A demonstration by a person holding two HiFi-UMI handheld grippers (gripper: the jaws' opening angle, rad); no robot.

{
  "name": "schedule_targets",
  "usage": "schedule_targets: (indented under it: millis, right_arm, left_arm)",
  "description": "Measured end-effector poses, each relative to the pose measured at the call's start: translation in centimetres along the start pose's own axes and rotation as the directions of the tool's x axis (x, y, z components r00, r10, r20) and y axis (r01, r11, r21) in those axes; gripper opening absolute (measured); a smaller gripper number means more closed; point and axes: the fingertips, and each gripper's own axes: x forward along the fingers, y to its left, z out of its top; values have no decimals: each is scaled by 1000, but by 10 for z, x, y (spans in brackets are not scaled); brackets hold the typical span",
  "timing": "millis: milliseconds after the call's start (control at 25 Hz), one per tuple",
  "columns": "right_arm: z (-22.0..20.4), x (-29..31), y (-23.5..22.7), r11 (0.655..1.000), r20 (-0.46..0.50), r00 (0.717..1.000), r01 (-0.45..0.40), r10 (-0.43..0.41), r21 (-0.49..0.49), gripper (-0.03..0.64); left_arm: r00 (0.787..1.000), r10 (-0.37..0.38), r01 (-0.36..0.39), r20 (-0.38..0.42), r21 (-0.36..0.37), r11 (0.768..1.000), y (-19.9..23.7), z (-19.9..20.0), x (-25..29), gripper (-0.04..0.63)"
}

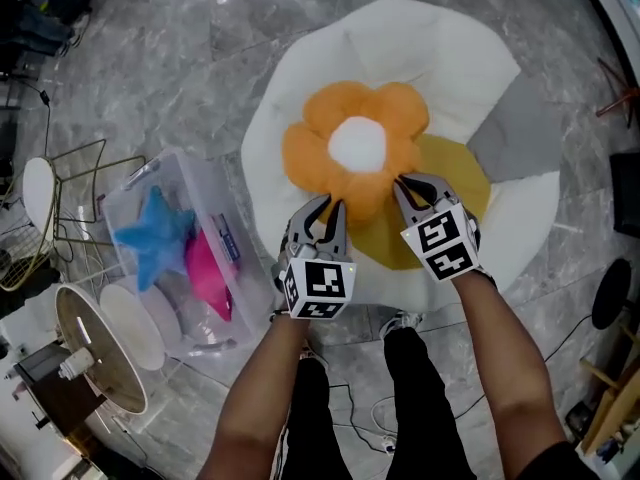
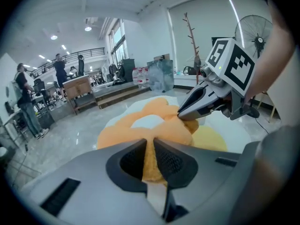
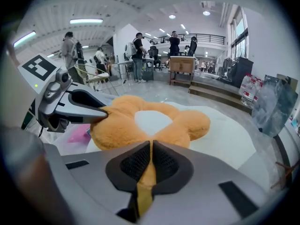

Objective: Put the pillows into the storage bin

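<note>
Jaws of the left gripper [image 1: 325, 206] and right gripper [image 1: 405, 184] clamp the lower petals of the orange flower pillow [image 1: 318, 148] mid-frame over a white floor cushion [image 1: 440, 58], while the clear storage bin [image 1: 245, 278] at lower left holds a blue star pillow [image 1: 155, 238] and pink pillow [image 1: 207, 273].

The left hand-held gripper [image 1: 327, 204] and the right hand-held gripper [image 1: 407, 182] have matt grey plastic jaws with finely ribbed black pads [image 2: 171, 162]. The flower pillow [image 1: 350, 183] pinched between them is fuzzy orange plush with a smoother white centre. Beyond them lies a white cushion [image 1: 440, 53] of matt cloth. Left of the left one, the storage bin [image 1: 206, 182] is clear, glossy plastic. The floor [image 1: 180, 58] is polished grey, marble-like stone.
</note>
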Motion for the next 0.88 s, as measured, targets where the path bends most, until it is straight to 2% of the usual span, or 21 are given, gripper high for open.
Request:
schedule_targets:
  millis: [200, 400, 680, 880]
  right_arm:
    - [63, 22, 76, 994, 21, 998, -65, 67, -84, 29]
    - [114, 52, 165, 970, 19, 989, -143, 149, -195, 29]
    - [172, 98, 295, 939, 19, 971, -226, 239, -258, 29]
    - [191, 128, 387, 895, -18, 947, -309, 321, -322, 29]
  left_arm:
    - [997, 83, -83, 5, -34, 996, 67, -28, -66, 52]
    - [985, 171, -172, -16, -82, 982, 131, -75, -132, 53]
    - [957, 283, -289, -57, -175, 941, 216, -150, -222, 52]
    - [934, 340, -357, -109, -223, 907, 257, -215, -278, 52]
